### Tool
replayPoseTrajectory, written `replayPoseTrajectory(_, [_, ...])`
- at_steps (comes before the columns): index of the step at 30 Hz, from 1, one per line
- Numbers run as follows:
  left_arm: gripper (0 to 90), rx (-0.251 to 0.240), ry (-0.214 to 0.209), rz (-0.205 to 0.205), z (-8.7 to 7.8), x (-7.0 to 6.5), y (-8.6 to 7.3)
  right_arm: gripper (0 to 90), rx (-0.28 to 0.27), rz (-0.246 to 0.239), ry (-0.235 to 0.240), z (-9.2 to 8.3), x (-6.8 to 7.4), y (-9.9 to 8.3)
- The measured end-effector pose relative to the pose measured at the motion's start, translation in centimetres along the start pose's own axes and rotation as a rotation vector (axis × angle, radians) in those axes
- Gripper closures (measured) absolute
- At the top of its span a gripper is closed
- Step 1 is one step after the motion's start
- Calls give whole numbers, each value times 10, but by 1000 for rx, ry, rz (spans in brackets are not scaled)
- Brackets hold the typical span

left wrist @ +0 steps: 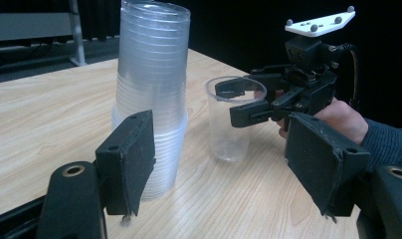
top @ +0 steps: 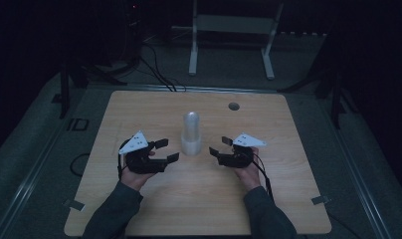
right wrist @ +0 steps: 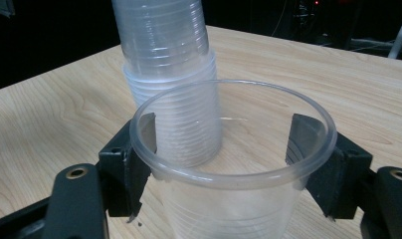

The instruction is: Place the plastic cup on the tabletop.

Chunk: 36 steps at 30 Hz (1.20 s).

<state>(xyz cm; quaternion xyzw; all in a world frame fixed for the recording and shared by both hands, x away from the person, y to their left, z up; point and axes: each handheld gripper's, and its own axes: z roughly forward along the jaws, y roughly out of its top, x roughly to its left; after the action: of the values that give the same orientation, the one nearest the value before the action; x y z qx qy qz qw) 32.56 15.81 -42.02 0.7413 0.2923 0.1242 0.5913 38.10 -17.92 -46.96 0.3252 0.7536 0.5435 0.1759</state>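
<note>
Both forearms are lying low over the table [top: 139, 209], grippers pointing inward at the upside-down cup stack [top: 191, 133]. The right gripper [left wrist: 241, 102] is clamping a single clear cup [right wrist: 229, 169] standing just beside the stack, while the left gripper [top: 165, 150] is hanging wide and empty.

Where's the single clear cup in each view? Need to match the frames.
High view: too faint to pick out; it would sit at the right gripper, right of the cup stack.
Left gripper view: single cup at centre, upright on the table, in the right gripper.
Right gripper view: single cup in the foreground, between the jaws.
Shared landmark: the cup stack.
</note>
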Motion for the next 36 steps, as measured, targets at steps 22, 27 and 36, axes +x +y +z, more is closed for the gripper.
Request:
replayPoseTrajectory(22, [281,-4,3,-2,0,0,0,271,28,-31,14,-1,1,-3])
replayPoseTrajectory(27, [282,-5,3,-3,0,0,0,269,32,-31,16,-2,1,-4])
replayPoseTrajectory(36, [281,-5,4,-2,-1,0,0,265,42,-37,24,-2,2,-7])
